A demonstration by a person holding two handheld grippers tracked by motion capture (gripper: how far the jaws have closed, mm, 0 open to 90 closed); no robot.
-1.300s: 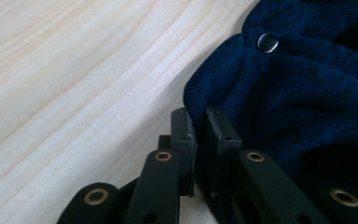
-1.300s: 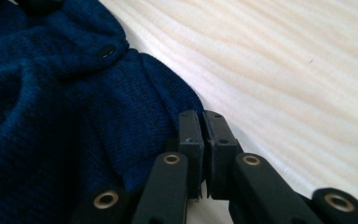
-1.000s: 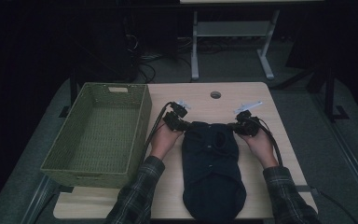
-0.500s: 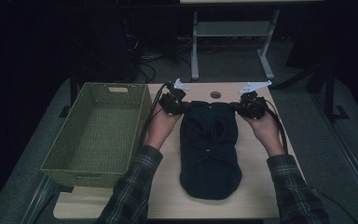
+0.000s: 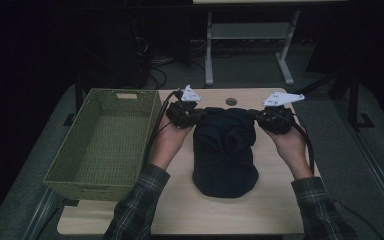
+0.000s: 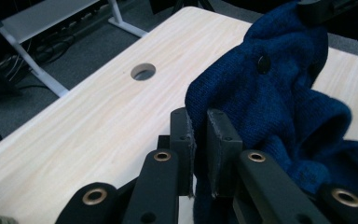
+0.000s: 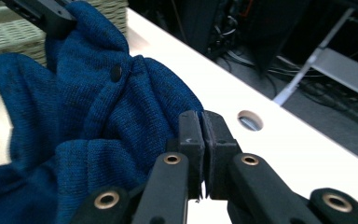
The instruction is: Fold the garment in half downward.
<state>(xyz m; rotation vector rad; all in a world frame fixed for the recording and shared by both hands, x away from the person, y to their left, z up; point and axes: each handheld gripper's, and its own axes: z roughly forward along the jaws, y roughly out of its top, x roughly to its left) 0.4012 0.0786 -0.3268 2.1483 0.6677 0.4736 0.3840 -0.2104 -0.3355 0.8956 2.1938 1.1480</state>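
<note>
Sitting at the far left of the counter [image 5: 275, 210] is a green woven basket [image 5: 102, 142], apart from the dark blue knitted garment [image 5: 225, 150] that lies along the counter's middle. Beside the basket, the left tool [image 5: 196, 116] has its jaws pinched together on the garment's far left corner; in the left gripper view a fold of knit sits clamped between them [image 6: 199, 140]. A round hole [image 5: 231, 101] in the counter lies just beyond the garment. On the other side, the right tool [image 5: 258, 116] is clamped on the far right corner, its jaws pressed nearly together [image 7: 202, 140].
</note>
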